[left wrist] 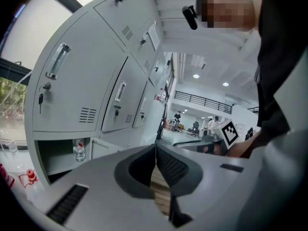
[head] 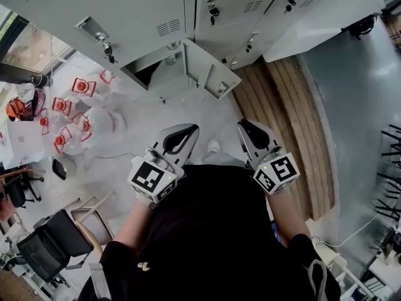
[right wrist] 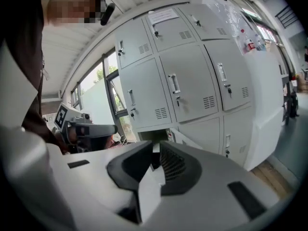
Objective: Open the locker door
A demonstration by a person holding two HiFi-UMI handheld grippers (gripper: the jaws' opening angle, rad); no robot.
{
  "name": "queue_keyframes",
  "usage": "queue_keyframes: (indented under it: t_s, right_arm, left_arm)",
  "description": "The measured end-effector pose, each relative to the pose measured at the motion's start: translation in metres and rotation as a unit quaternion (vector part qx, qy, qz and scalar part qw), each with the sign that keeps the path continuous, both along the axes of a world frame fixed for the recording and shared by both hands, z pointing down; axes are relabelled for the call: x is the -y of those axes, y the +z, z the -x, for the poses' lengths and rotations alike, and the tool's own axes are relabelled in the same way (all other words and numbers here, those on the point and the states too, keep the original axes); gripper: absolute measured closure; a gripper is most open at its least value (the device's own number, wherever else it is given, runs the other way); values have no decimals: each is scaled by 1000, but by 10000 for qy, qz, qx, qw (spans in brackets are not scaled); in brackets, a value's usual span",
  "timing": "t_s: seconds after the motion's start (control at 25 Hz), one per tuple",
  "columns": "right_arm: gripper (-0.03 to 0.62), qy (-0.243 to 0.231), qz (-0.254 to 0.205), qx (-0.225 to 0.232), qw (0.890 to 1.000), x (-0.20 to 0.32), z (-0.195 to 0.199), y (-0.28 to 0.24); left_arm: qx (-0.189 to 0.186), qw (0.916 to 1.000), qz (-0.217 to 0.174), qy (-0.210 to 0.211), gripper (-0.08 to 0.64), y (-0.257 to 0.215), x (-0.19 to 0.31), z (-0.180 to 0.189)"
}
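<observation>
Head view: the door [head: 210,68] of a bottom-row locker [head: 150,74] stands open, with the left tongs [head: 188,133] and right tongs [head: 245,129] well short of it.
Left gripper view: the left tongs are pressed together and empty. A bottle [left wrist: 79,149] stands inside the locker.
Right gripper view: the right tongs are pressed together and empty.

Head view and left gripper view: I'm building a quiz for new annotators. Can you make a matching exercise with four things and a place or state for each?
Things:
1. locker door
2. water bottle
3. left gripper
4. red-handled containers

Places or states:
A. on the floor, at the head view's left
B. jaws together, holding nothing
C. swung open
D. standing inside the open compartment

Pairs: 1-C, 2-D, 3-B, 4-A
</observation>
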State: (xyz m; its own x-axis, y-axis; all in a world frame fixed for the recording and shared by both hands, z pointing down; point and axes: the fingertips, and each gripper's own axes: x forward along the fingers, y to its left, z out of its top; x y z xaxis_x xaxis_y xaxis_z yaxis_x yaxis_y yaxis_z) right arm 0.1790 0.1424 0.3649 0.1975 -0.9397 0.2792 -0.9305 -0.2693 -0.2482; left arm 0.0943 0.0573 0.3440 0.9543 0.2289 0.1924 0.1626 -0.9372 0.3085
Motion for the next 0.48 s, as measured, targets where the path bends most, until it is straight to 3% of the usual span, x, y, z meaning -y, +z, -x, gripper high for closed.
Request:
queue_keyframes:
  t_s: [0.24, 0.48]
  right_arm:
    - [532, -149, -347, -364, 9986, 15, 23, -40]
    - [532, -201, -420, -561, 9973, 22, 33, -47]
  left_arm:
    - [-521, 9983, -234, 126, 537, -32, 1, 0]
    - [-350, 9990, -246, 91, 537, -27, 5, 10]
